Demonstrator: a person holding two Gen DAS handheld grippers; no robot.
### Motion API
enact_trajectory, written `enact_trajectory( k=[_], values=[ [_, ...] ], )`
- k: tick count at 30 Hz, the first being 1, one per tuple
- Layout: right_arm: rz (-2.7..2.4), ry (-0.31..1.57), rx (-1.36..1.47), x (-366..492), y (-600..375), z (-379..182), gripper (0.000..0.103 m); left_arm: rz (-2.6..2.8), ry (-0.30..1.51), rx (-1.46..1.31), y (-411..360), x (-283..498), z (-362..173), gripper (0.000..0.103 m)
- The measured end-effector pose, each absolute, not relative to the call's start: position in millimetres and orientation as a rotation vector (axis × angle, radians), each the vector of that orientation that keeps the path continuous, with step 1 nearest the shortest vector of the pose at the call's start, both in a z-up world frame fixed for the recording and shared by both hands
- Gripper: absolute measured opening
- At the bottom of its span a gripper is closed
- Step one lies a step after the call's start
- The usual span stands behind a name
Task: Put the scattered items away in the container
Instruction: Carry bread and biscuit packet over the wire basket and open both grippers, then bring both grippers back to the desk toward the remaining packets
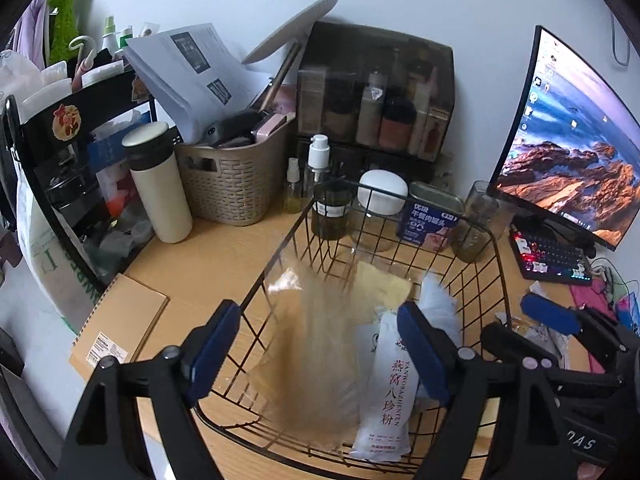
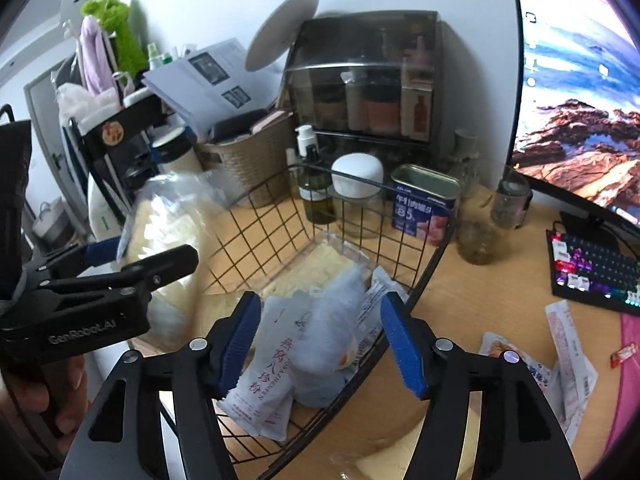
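Left wrist view: a blurred clear bag of pale flakes [image 1: 308, 344] hangs lengthwise between the left gripper [image 1: 316, 352]'s wide-spread fingers over the wire basket [image 1: 280, 248], while the right gripper [image 2: 320, 344], also wide, holds nothing.

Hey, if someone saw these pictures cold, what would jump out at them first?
The black wire basket at centre, holding a white sachet with red Chinese lettering, and a blurred clear bag of yellowish contents between the open left gripper fingers. At right, the glowing curved monitor.

black wire basket [image 1: 496, 248] holds white sachet [image 1: 386, 392], blurred tan bag [image 1: 316, 344].
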State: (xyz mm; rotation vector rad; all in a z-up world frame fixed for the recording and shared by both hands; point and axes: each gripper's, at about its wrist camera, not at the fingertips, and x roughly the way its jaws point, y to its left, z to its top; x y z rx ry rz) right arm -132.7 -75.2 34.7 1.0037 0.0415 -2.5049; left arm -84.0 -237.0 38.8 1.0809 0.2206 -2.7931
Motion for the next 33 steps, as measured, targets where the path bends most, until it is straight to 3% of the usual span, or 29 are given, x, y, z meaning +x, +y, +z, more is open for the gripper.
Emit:
enact_trajectory(
  k=[7, 13, 20, 26, 33],
  values=[
    [-2.559, -0.056, 0.911, -117.8, -38.6, 58.4, 0.065, -2.918, 0.459, 0.892, -228.8, -59.0, 58.4, 0.083],
    [-2.703, -0.101, 0.83, -88.4, 22.2, 83.7, 0.067, -2.944, 0.244, 0.939, -178.6, -60.0, 68.8, 0.083],
    [-2.86, -0.181, 0.841, -48.7, 101.3, 91.7, 0.068, -3.134, -0.144, 1.049, -72.7, -50.9, 64.1, 0.083],
    [-2.907, -0.248, 0.807, -15.5, 149.6, 91.9, 0.068, -3.166, -0.238, 1.38, -3.9, -52.2, 27.3, 0.083],
    [-2.87, -0.254, 0.876, -10.6, 173.3, 72.6, 0.069, -3.012, -0.355, 1.568, 27.1, -62.3, -23.0, 0.083]
  ],
)
